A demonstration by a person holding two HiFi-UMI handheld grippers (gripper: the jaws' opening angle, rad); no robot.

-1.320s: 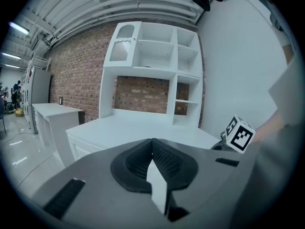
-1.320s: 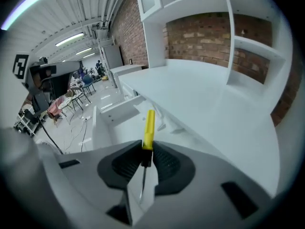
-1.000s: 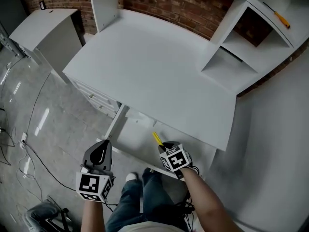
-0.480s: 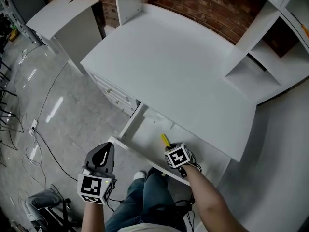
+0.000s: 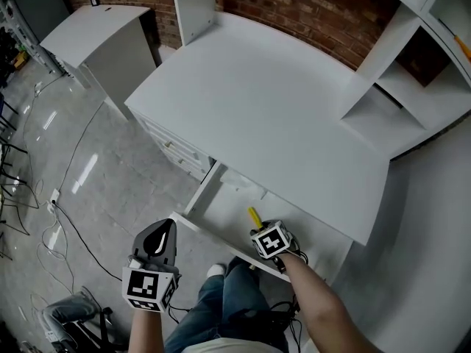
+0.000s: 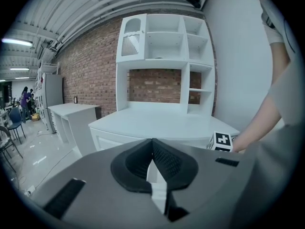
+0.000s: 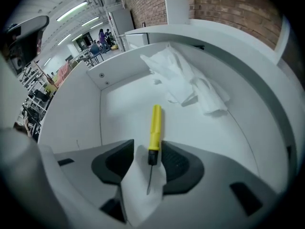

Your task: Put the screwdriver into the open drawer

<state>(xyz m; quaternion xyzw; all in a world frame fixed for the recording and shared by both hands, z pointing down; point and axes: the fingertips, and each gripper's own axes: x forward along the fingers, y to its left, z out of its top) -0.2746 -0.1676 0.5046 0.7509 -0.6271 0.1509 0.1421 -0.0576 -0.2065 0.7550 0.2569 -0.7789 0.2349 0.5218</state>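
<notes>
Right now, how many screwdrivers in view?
1 sure: a yellow-handled screwdriver in the open drawer, between the right gripper's opening fingers. An orange sliver on the shelf at the head view's right edge may be another; too cropped.

My right gripper [image 7: 147, 150] pointed steeply down, its jaws opening with the screwdriver [image 7: 154, 130] lying between them. My left gripper [image 6: 152, 146] hovered alongside, jaws seemingly pressed together.
</notes>
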